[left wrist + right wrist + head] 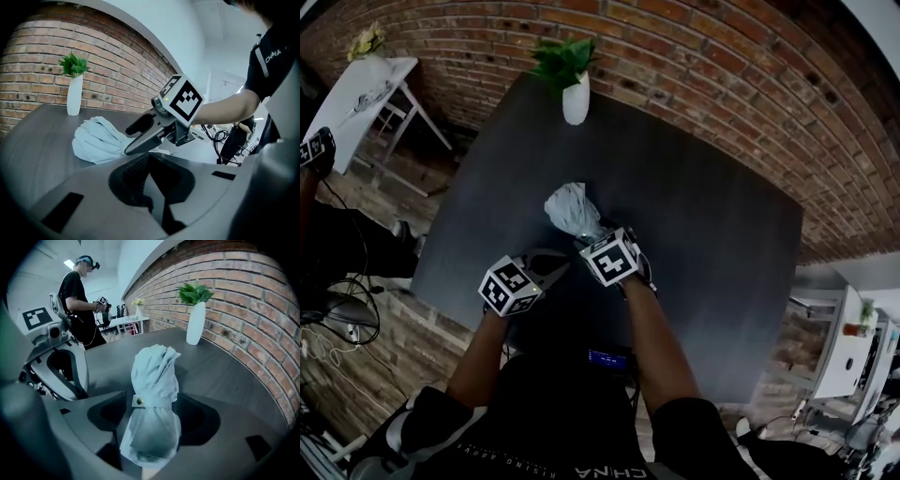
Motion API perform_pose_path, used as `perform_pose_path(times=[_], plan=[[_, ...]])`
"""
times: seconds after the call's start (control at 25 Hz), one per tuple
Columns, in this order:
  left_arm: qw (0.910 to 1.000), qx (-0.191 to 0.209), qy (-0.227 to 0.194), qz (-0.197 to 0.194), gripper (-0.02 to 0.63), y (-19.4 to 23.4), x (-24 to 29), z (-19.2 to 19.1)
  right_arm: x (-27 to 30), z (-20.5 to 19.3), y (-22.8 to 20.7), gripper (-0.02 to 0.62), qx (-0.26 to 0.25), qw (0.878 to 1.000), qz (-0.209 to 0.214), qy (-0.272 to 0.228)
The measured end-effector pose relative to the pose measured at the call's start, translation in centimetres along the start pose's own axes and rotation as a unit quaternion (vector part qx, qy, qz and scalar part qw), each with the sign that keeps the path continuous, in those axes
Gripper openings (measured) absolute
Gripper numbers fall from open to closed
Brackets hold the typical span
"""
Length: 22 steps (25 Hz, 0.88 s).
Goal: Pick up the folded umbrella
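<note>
Dark tabletop (712,281) carries the folded umbrella (153,376), lying near its middle. Close on loose cloth alone and it will likely slip or sag as you lift. Your right gripper (589,234) stands spread wide, straddling the umbrella at its strap (154,401), pads not yet pressing. Your left gripper (551,268), just beside, is closed and empty.
</note>
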<state>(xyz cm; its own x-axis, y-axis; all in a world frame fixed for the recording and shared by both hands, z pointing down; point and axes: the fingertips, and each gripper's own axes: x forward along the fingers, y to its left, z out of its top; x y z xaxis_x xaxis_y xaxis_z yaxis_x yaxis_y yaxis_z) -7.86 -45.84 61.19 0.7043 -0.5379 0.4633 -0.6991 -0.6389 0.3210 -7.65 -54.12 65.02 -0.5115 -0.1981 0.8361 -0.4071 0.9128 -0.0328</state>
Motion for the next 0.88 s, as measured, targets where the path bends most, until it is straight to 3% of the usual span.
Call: perform_pose_path(times=[0.2, 0.36, 0.88], plan=[[0.9999, -0.010, -0.003, -0.003, 0.002, 0.8, -0.2, -0.4, 2.8, -0.6, 0.6, 0.310, -0.022, 0.999, 0.011, 0.023], [0.9999, -0.017, -0.002, -0.002, 0.002, 1.6, -0.2, -0.8, 3.7, -1.0, -0.2, 0.310, -0.028, 0.999, -0.004, 0.029], [0.9994, -0.033, -0.003, -0.013, 0.002, 2.1, 0.9, -1.1, 6.5, -1.7, -0.7, 0.310, -0.005, 0.998, 0.012, 0.069]])
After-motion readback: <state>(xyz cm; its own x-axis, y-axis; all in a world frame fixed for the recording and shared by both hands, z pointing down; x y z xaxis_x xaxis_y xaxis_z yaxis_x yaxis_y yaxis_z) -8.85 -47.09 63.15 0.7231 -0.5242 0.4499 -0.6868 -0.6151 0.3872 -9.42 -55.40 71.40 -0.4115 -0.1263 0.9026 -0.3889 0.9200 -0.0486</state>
